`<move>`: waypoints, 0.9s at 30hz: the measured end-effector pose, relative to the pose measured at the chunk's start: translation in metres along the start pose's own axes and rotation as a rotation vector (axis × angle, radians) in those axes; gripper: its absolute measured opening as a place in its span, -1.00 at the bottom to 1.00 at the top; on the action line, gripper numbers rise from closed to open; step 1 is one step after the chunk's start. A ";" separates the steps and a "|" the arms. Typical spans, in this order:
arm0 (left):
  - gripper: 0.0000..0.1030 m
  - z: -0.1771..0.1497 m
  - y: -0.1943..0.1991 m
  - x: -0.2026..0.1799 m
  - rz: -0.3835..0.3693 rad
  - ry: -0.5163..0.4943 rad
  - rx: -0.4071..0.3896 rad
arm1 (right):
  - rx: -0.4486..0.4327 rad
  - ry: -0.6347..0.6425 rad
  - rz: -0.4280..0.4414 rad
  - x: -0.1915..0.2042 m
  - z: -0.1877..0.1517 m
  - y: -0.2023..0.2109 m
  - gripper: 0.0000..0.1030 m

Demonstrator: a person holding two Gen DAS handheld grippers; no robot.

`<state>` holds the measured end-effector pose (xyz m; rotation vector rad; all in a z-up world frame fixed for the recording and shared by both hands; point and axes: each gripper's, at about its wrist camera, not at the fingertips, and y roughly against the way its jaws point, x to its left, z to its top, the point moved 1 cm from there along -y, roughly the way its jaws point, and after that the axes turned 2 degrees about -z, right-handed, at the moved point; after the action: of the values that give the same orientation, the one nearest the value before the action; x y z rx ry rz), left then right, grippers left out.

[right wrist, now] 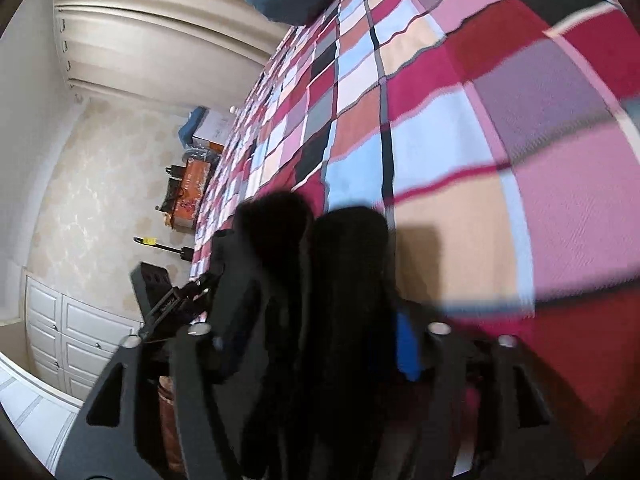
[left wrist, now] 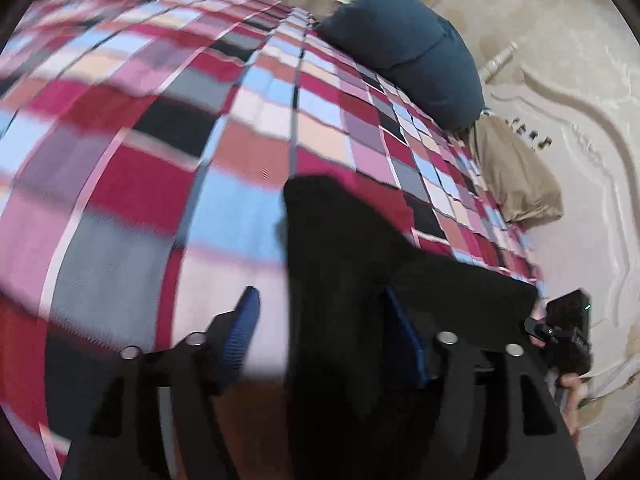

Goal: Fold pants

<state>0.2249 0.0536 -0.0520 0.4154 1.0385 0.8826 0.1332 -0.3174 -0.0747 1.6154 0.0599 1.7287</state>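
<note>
The black pants [left wrist: 360, 264] hang in front of both cameras above a plaid bedspread [left wrist: 160, 128]. In the left wrist view my left gripper [left wrist: 320, 320] has blue-padded fingers [left wrist: 240, 328] standing apart, and the black cloth drapes over the right pad and fills the gap's right half. In the right wrist view my right gripper [right wrist: 316, 344] has its jaws wrapped in bunched black pants [right wrist: 312, 264]; one blue pad [right wrist: 406, 348] shows beside the cloth. The other gripper [left wrist: 568, 328] shows at the right edge of the left wrist view, at the pants' far end.
A dark blue pillow [left wrist: 408, 48] and a tan pillow [left wrist: 516, 172] lie at the head of the bed. Beside the bed are orange boxes [right wrist: 192, 184], white cabinets [right wrist: 72, 336] and curtains [right wrist: 160, 32].
</note>
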 end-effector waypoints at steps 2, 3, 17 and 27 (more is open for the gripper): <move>0.30 -0.023 0.015 0.011 -0.057 0.063 0.021 | 0.002 -0.007 0.008 -0.002 -0.013 0.010 0.34; 0.34 -0.032 0.020 0.012 -0.074 0.078 0.024 | 0.008 -0.010 0.010 -0.003 -0.025 0.016 0.35; 0.35 -0.109 0.042 -0.011 -0.154 0.161 0.034 | -0.012 -0.027 -0.004 0.013 -0.087 0.021 0.14; -0.07 -0.112 0.047 -0.038 0.007 0.058 0.016 | -0.018 -0.049 0.020 0.007 -0.091 0.029 -0.34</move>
<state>0.0981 0.0405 -0.0522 0.4088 1.0984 0.8977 0.0402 -0.2936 -0.0725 1.6495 0.0050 1.6997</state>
